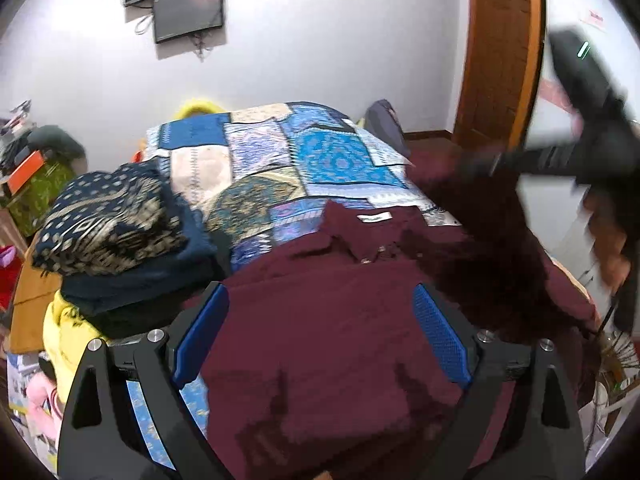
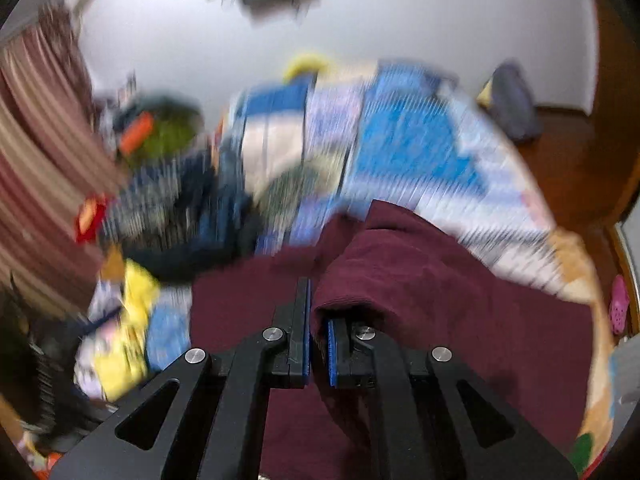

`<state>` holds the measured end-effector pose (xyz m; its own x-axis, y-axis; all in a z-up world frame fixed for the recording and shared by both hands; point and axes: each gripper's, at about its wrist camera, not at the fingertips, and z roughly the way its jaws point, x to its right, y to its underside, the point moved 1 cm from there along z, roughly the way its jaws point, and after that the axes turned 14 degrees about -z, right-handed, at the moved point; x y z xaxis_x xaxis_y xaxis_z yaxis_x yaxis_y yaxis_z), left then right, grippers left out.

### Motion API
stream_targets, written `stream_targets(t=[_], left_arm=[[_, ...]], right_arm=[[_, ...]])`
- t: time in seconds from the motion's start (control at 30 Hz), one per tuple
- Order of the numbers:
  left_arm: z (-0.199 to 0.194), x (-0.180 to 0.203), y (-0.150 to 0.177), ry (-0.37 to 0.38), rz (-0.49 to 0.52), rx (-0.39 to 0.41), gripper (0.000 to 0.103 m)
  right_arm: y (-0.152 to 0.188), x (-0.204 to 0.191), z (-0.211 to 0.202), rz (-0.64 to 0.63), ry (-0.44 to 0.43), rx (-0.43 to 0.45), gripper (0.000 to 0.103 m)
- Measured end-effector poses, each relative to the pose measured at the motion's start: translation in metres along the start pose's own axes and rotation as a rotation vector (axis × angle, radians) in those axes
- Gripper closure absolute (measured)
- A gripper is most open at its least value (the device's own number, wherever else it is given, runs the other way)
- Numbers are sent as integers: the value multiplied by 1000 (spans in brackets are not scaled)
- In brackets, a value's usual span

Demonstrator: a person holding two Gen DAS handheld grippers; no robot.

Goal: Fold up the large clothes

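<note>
A large maroon shirt point(image 1: 332, 332) lies spread on the bed, collar and white label point(image 1: 375, 217) toward the far side. My left gripper point(image 1: 320, 296) is open just above its near part, blue pads on either side of the cloth. My right gripper point(image 2: 319, 312) is shut on a fold of the maroon shirt point(image 2: 400, 256) and holds it lifted over the rest of the garment. The right wrist view is motion-blurred. The right gripper also shows in the left wrist view point(image 1: 480, 164) as a dark blurred shape at the right, with maroon cloth hanging from it.
A blue patchwork quilt point(image 1: 320, 152) covers the bed. A stack of folded clothes, dark blue patterned on top point(image 1: 108, 216), sits at the left over a yellow item point(image 1: 64, 332). Clutter lines the left wall. A wooden door point(image 1: 500, 52) stands at the right.
</note>
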<state>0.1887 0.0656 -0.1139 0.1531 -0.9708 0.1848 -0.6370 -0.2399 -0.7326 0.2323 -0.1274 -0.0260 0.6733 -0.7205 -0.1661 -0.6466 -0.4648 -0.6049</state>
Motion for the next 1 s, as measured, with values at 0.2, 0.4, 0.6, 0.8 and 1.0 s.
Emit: stream_targets(t=[0.2, 0.4, 0.6, 0.8, 1.0], left_arm=[[-6, -42, 17, -53, -69, -33, 10], [-5, -62, 28, -70, -115, -75, 10], [1, -45, 20, -53, -93, -84, 10], [13, 7, 9, -25, 41, -92, 9], [56, 69, 23, -22, 258, -168, 6]], right_arm=[[47, -36, 87, -35, -55, -310, 93], [44, -38, 66, -53, -90, -326, 79], [48, -28, 11, -99, -87, -258, 74], [52, 18, -62, -47, 66, -94, 69], [69, 61, -106, 2, 272, -6, 64]])
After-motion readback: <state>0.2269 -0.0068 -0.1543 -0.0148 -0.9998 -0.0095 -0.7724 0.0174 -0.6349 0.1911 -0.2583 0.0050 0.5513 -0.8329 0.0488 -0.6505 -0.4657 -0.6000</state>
